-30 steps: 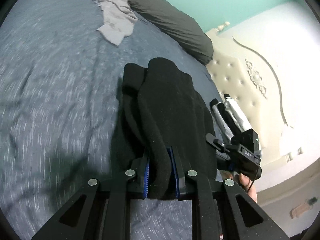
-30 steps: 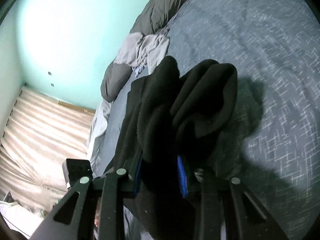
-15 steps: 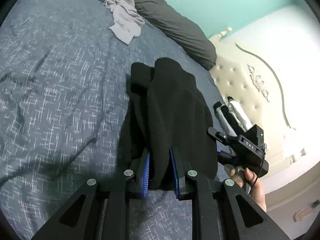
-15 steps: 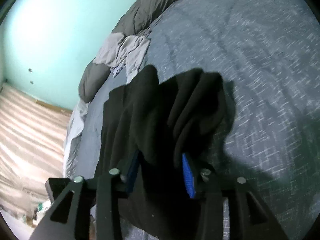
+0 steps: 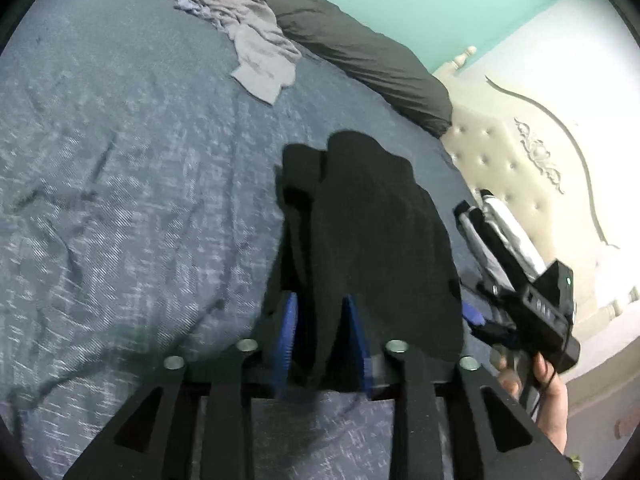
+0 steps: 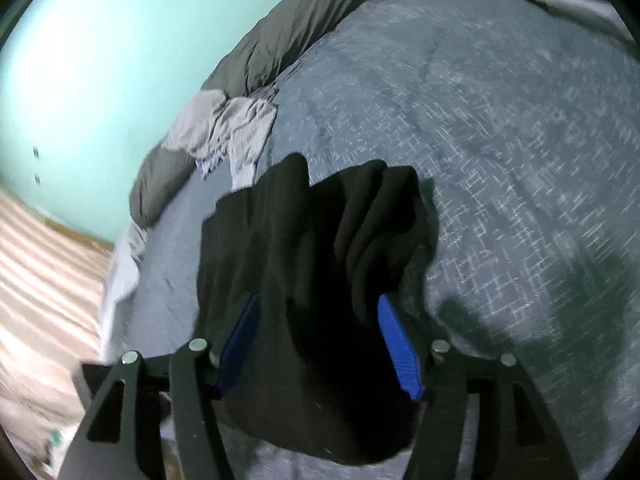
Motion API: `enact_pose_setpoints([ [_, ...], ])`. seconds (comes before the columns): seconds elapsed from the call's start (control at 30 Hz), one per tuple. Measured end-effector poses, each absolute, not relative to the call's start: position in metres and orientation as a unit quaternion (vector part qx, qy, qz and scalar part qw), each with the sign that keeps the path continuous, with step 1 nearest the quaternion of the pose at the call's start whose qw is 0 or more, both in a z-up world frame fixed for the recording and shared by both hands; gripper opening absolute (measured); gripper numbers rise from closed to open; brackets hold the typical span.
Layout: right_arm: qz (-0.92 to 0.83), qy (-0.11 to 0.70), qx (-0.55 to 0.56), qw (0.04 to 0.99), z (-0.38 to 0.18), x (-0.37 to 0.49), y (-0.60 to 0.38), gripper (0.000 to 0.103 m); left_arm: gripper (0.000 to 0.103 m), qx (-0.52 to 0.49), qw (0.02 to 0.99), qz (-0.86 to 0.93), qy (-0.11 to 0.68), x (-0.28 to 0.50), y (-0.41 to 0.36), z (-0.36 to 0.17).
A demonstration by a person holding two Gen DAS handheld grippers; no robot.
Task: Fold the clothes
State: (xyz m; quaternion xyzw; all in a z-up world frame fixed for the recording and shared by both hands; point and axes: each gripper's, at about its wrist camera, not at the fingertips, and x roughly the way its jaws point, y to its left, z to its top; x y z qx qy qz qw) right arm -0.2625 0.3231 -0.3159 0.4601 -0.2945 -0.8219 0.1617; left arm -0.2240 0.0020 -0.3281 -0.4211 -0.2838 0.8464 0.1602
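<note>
A black garment (image 5: pixel 372 240), folded into a bundle, rests on the blue-grey bedspread (image 5: pixel 120 200). My left gripper (image 5: pixel 320 332) has its blue pads a little apart around the near edge of the garment. In the right wrist view the same black garment (image 6: pixel 312 248) lies between the pads of my right gripper (image 6: pixel 320 340), which stand wide apart and no longer pinch it. The right gripper also shows in the left wrist view (image 5: pixel 532 304), at the garment's right side.
A crumpled grey garment (image 5: pixel 248 36) lies at the far side of the bed against a dark grey pillow (image 5: pixel 368 56). A cream tufted headboard (image 5: pixel 520 160) stands to the right. The bed edge and a striped floor (image 6: pixel 44 280) are at the left of the right wrist view.
Both grippers have lowered the black garment onto the bed. The right gripper's pads have spread wide apart and the left pads have loosened.
</note>
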Motion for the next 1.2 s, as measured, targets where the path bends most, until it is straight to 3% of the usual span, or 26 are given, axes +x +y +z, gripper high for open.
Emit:
enact_pose_setpoints([
  [0.13,-0.815,-0.291,0.473,0.166,-0.328,-0.251,0.328,0.064,0.052,-0.426,0.158,0.845,-0.283,-0.228,-0.001,-0.329],
  [0.67,-0.792,-0.293,0.497,0.198,-0.344,-0.249,0.325,0.068,0.052,-0.441,0.191,0.837,-0.261,-0.238,0.024,-0.341],
  [0.77,-0.789,-0.287,0.501,0.209,-0.348,-0.252,0.32,0.066,0.033,-0.444,0.2,0.836,-0.254,-0.239,0.03,-0.344],
  [0.83,-0.787,-0.285,0.5,0.222,-0.347,-0.255,0.317,0.052,0.024,-0.446,0.205,0.835,-0.249,-0.239,0.035,-0.347],
  [1.03,-0.788,-0.282,0.492,0.24,-0.346,-0.259,0.317,0.035,0.016,-0.445,0.213,0.829,-0.265,-0.232,0.037,-0.342],
  [1.2,-0.794,-0.287,0.471,0.256,-0.328,-0.262,0.327,0.031,0.014,-0.454,0.243,0.814,-0.27,-0.213,0.058,-0.335],
])
